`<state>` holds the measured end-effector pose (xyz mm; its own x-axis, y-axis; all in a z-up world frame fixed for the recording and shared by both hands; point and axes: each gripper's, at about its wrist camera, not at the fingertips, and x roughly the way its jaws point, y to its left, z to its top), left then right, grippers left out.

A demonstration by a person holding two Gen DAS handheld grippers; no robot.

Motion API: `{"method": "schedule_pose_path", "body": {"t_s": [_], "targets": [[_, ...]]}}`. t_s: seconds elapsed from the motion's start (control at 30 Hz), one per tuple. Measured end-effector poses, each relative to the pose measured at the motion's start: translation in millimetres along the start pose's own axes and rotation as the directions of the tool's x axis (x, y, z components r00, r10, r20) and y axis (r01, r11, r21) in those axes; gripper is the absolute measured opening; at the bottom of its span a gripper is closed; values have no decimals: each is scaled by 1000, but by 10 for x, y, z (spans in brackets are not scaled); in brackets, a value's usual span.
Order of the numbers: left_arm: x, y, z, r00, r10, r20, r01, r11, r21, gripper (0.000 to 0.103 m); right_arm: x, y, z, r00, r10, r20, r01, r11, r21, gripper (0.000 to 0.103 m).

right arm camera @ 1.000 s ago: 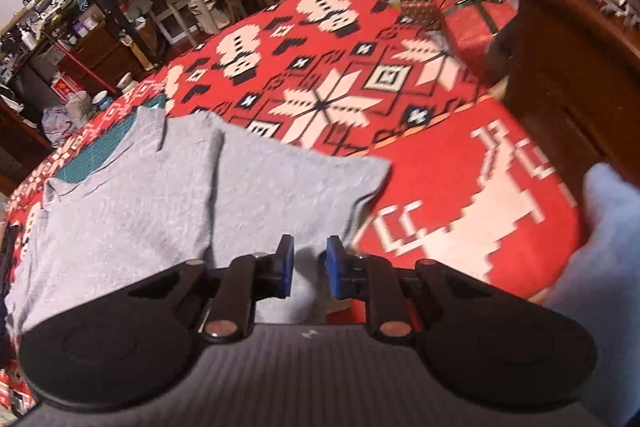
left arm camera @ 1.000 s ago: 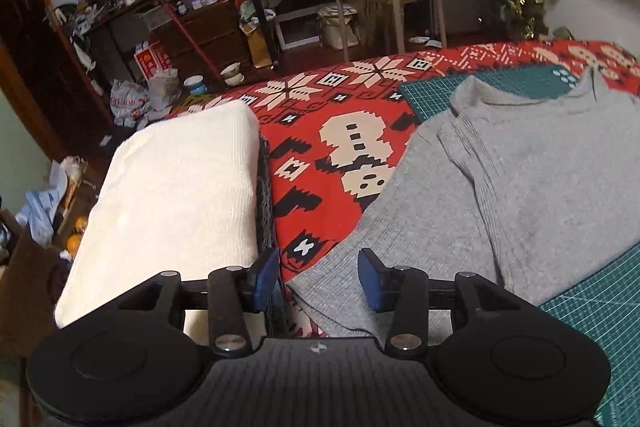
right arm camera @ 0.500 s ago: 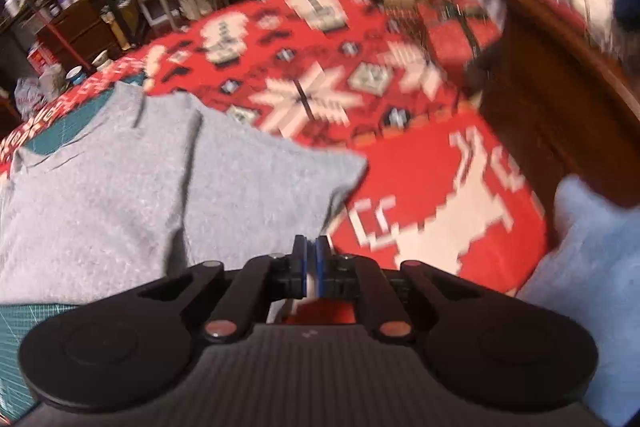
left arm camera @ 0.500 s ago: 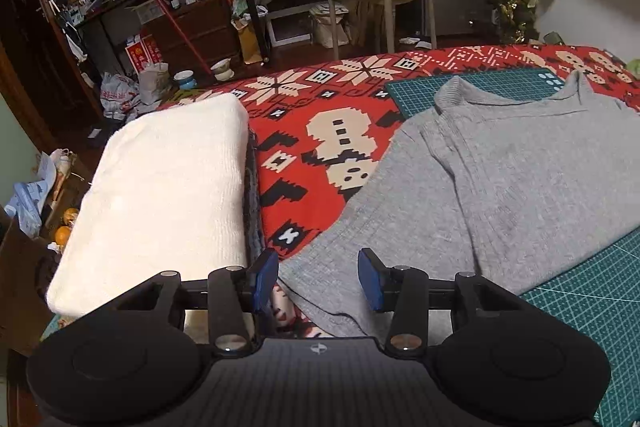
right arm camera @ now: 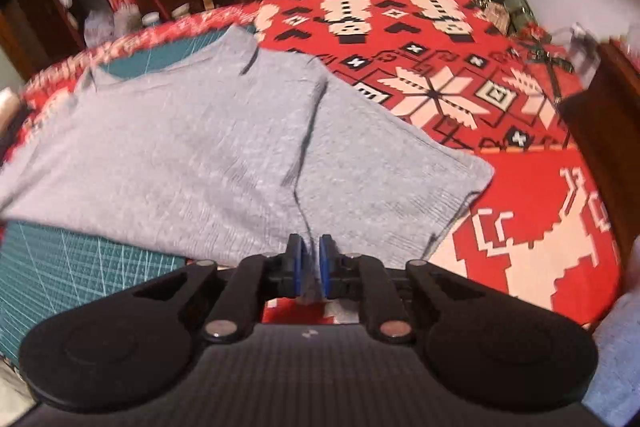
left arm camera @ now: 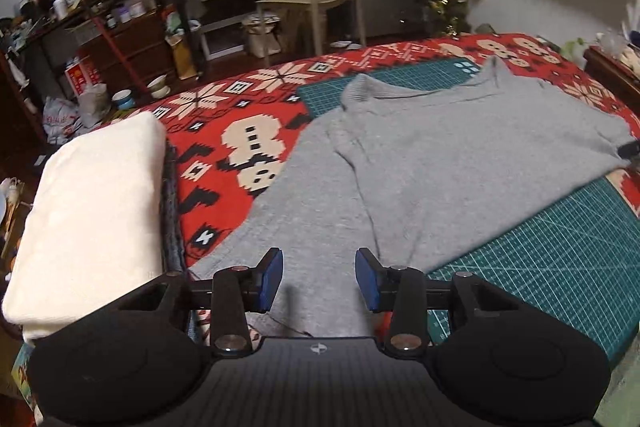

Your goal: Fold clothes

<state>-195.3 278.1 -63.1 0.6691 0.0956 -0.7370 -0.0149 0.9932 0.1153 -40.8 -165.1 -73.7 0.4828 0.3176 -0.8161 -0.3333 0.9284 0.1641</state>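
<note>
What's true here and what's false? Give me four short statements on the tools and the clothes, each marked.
1. The left tool stands open over the grey sweater. True.
2. The right tool holds nothing. False: sweater fabric is pinched between its pads; its jaws have just been closing, then eased slightly.
3. A white folded pile lies beside the sweater. True.
4. The sweater lies on bare wood. False: it lies on a green cutting mat and a red patterned blanket.

Dim indoor light on my feeds; the right wrist view smears with motion blur, and fisheye bends both frames' edges.
</note>
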Motion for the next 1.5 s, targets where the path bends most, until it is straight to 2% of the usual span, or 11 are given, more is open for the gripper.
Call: {"method": "schedule_pose_path", "body": {"t_s": [0.17, 0.33, 0.47, 0.6, 0.73, 0.87, 0.97, 1.2, 1.4, 1.43, 1.5], "targets": [[41, 11, -23, 1000, 0, -13, 0, 1000, 9, 41, -128, -55, 52, 999, -13, 30, 12, 1000, 11, 12], [77, 120, 54, 998, -56, 4, 56, 998, -34, 41, -194, -118, 216, 996, 44, 72, -49, 997, 62, 15], [239, 229, 219, 992, -127, 16, 128, 983, -135, 41, 2, -46, 487, 994, 34, 100, -36, 999, 17, 23], [468, 284, 441, 986, -158, 45, 164, 966, -202, 41, 240, -17, 726, 991, 55, 122, -60, 998, 35, 23], [757, 274, 698, 985, -164, 54, 171, 966, -196, 35, 441, -3, 878, 989, 45, 139, -51, 998, 43, 23], [1007, 273, 890, 986, -160, 55, 168, 965, -203, 13, 548, -20, 941, 987, 28, 158, -35, 998, 43, 23], [1092, 224, 957, 981, -179, 74, 190, 964, -186, 14, 597, -16, 947, 987, 21, 161, -26, 999, 29, 23], [1269, 10, 953, 995, -102, 20, 103, 989, -110, 19, 667, 40, 941, 984, 13, 179, -13, 1000, -2, 23], [1318, -71, 961, 995, -97, 28, 99, 993, -70, 25, 790, 97, 866, 989, -9, 148, 16, 999, -44, 23], [1312, -76, 958, 995, -96, 30, 97, 993, -68, 23, 798, 93, 853, 989, -11, 147, 18, 999, -42, 23], [1293, -82, 950, 995, -95, 33, 97, 993, -69, 8, 782, 96, 839, 988, -12, 157, 20, 999, -50, 23]]}}
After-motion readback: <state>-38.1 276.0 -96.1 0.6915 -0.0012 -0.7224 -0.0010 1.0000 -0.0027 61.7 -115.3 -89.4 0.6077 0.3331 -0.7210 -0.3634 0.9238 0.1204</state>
